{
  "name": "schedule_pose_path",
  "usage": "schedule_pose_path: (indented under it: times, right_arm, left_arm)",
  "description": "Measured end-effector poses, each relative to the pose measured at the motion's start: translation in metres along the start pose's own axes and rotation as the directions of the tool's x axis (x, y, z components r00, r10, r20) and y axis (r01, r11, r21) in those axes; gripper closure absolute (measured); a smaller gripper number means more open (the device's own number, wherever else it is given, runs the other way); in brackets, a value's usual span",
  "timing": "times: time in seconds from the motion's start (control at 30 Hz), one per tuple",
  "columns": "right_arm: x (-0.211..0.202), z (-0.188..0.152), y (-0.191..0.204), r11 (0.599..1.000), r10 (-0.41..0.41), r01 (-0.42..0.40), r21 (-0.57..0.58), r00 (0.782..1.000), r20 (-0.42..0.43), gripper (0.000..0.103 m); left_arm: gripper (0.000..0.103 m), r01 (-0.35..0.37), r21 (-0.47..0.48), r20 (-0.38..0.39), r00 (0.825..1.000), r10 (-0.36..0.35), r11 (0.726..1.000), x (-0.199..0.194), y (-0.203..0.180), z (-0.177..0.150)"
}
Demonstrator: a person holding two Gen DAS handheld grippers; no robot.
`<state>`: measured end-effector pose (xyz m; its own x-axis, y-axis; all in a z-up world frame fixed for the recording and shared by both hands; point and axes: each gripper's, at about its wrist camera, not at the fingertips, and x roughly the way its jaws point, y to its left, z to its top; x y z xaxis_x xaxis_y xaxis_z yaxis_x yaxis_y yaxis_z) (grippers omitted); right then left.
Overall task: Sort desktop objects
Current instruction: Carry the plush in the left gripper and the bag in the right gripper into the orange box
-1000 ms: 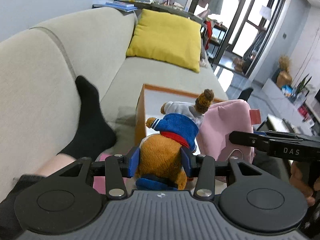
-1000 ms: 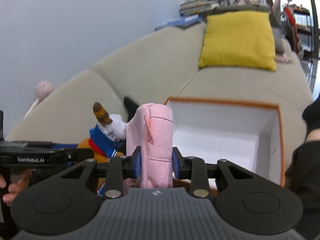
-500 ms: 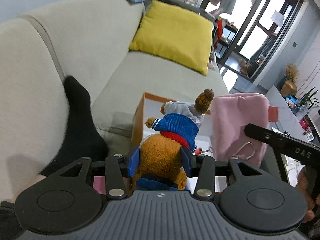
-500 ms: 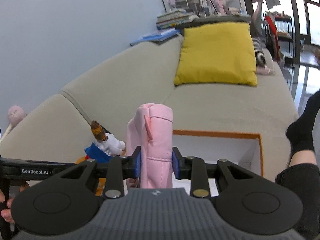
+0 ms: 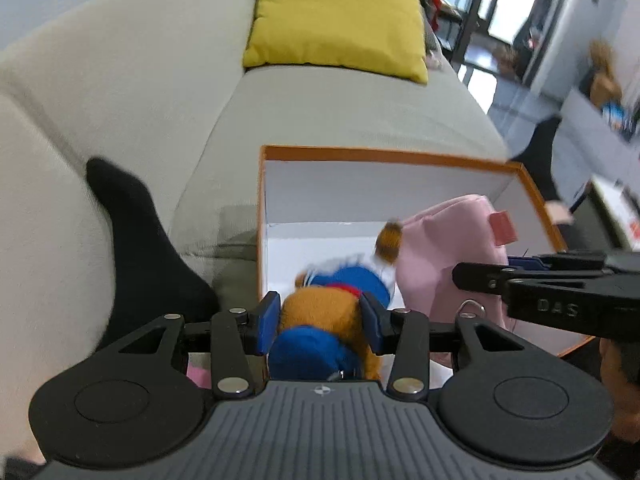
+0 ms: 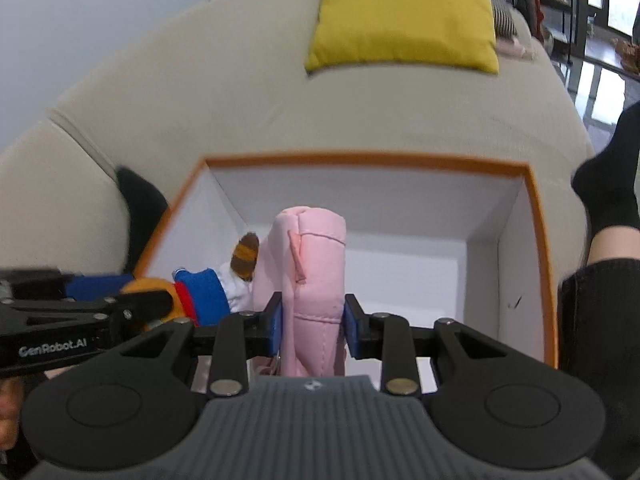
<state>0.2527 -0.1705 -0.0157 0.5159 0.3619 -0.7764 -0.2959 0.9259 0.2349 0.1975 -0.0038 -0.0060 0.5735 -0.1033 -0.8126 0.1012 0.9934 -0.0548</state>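
Note:
A brown plush toy [image 5: 344,280] in a blue jacket and red scarf sits between the blue pads of my left gripper [image 5: 319,320]. The jaws are closing on it and the pads press its body. My right gripper [image 6: 313,322] is shut on a pink fabric pouch [image 6: 316,256], held upright. Both things hang side by side inside the mouth of a white box with an orange rim [image 6: 360,158], the toy [image 6: 204,288] on the left and the pouch [image 5: 440,248] on the right. The box rim [image 5: 380,154] rests on the sofa seat.
The box stands on a beige sofa [image 5: 340,108] with a yellow cushion [image 5: 336,20] at the back. A person's foot in a black sock [image 5: 140,240] lies left of the box, another [image 6: 608,184] at its right. A hand holds each gripper.
Both grippers have tipped and sunk toward the box. The toy and the pouch, earlier above its rim, now hang within its opening. The toy is blurred from motion.

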Motion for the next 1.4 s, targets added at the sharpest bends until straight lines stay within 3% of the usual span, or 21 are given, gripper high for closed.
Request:
schedule_pose_path:
  times: [0.17,0.33,0.63,0.73,0.83,0.97,1.13,1.27,1.4]
  right_arm:
    - [0.029,0.001,-0.001,1.0,-0.02,0.018,-0.018,0.994,-0.108,0.071]
    - [0.04,-0.002,-0.002,1.0,-0.015,0.012,-0.021,0.988,-0.154,0.07]
    - [0.042,0.007,0.01,0.994,0.106,-0.106,0.013,0.971,-0.216,0.066]
    - [0.054,0.01,0.012,0.994,0.108,-0.103,0.034,0.965,-0.241,0.067]
    - [0.065,0.012,0.009,0.985,0.167,-0.147,0.092,0.947,-0.273,0.067]
    - [0.067,0.015,0.02,0.984,0.178,-0.165,0.069,0.944,-0.278,0.067]
    - [0.06,0.022,0.026,0.984,0.171,-0.178,0.006,0.935,-0.311,0.068]
    - [0.06,0.026,0.023,0.985,0.154,-0.174,-0.023,0.921,-0.357,0.068]
    - [0.065,0.031,0.027,0.984,0.142,-0.172,-0.046,0.918,-0.371,0.067]
  left_arm:
    - [0.064,-0.045,0.102,-0.057,0.997,0.051,0.994,0.02,-0.02,-0.006]
    - [0.064,0.006,0.072,-0.111,0.994,0.002,0.997,0.026,-0.008,-0.01]
    - [0.064,0.079,0.047,-0.13,0.989,-0.073,0.996,0.021,-0.001,-0.007]
    - [0.072,0.124,0.036,-0.135,0.984,-0.118,0.992,0.02,-0.002,-0.006]
    - [0.072,0.133,0.04,-0.132,0.983,-0.127,0.99,0.018,-0.004,-0.007]
    - [0.072,0.124,0.04,-0.138,0.983,-0.117,0.991,0.02,0.001,-0.01]
    - [0.072,0.099,0.15,-0.112,0.99,-0.083,0.984,0.016,-0.006,-0.018]
    - [0.072,0.072,0.286,-0.093,0.995,-0.047,0.956,0.018,-0.021,-0.021]
    - [0.071,0.062,0.345,-0.088,0.996,-0.034,0.936,0.025,-0.029,-0.025]
